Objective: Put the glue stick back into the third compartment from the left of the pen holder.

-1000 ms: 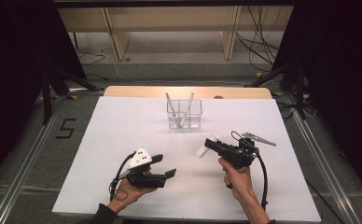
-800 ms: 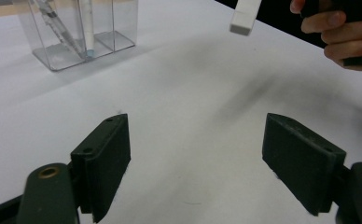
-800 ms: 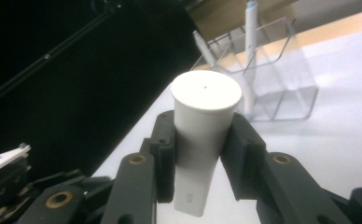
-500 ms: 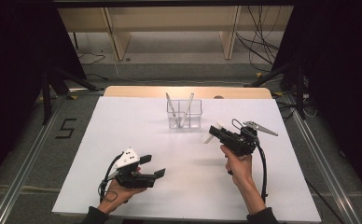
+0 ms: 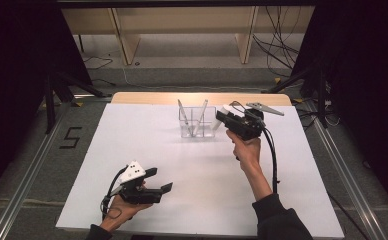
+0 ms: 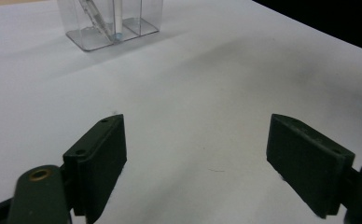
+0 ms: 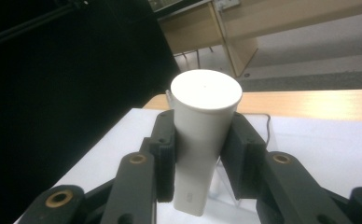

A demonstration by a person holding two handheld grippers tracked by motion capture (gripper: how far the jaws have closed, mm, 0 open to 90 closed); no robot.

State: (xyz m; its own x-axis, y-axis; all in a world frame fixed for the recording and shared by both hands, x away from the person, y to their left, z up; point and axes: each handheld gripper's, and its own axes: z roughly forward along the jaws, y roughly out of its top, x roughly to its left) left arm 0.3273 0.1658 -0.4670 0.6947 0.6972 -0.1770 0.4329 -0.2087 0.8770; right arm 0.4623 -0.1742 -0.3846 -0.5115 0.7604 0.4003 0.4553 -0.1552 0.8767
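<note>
Right gripper (image 5: 223, 118) clamps a white tube (image 7: 205, 140), held up just right of the clear holder (image 5: 194, 121) at the table's far middle. Left gripper (image 5: 158, 181) sits wide open, holding nothing, near-left on the table (image 5: 282, 200). Risk: tube clips the holder wall and tips it, or slips from the pads. Tube's lower end is cut off; holder contents hard to make out.

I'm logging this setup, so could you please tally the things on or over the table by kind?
Clear divided container: 1
White sticks standing in it: 2
White cylinder held in the right gripper: 1
Handheld grippers, counting the open left gripper: 2
Total: 6
</note>
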